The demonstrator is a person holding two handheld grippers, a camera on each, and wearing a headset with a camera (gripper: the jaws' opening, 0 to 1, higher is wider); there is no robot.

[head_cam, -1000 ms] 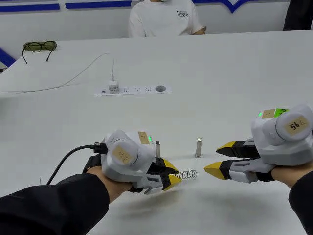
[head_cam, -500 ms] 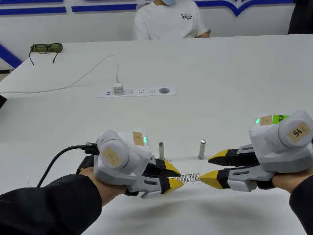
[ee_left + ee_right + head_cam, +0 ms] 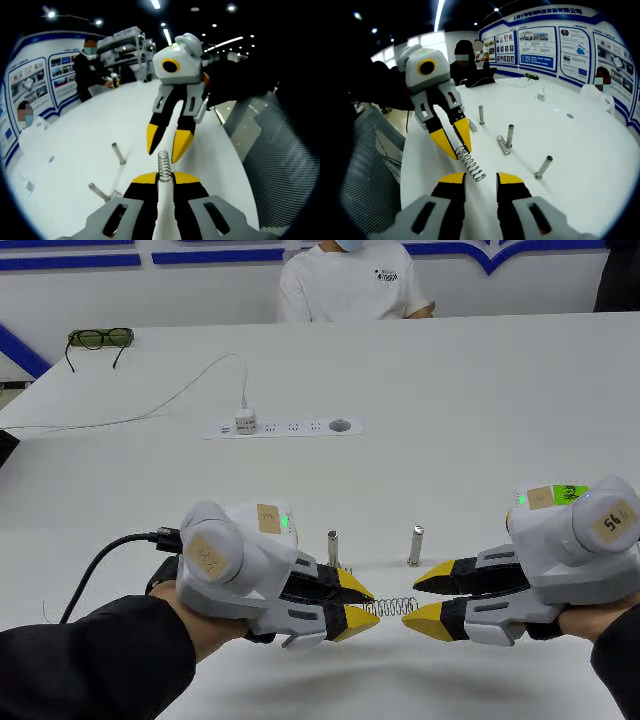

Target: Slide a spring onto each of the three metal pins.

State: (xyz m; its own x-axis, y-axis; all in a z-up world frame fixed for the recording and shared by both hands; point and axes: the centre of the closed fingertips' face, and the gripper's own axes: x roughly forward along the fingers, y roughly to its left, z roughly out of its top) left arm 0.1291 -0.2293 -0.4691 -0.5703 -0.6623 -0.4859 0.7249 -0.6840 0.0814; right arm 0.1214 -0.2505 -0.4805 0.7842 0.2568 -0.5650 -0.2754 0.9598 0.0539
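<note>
Steel spring (image 3: 392, 607), clamped in the left gripper (image 3: 368, 606), now reaches between the parted jaws of the right gripper (image 3: 410, 602).

So your left gripper (image 3: 366, 604) and right gripper (image 3: 413, 601) sit tip to tip over the near part of the table (image 3: 500, 420). The spring (image 3: 390, 607) spans the gap between them, one end in the left jaws. The left pin (image 3: 333, 548) and right pin (image 3: 416, 545) stand just behind that gap, side by side. Further back there's a power strip (image 3: 290, 427), and glasses (image 3: 98, 337) lie at the far left.
</note>
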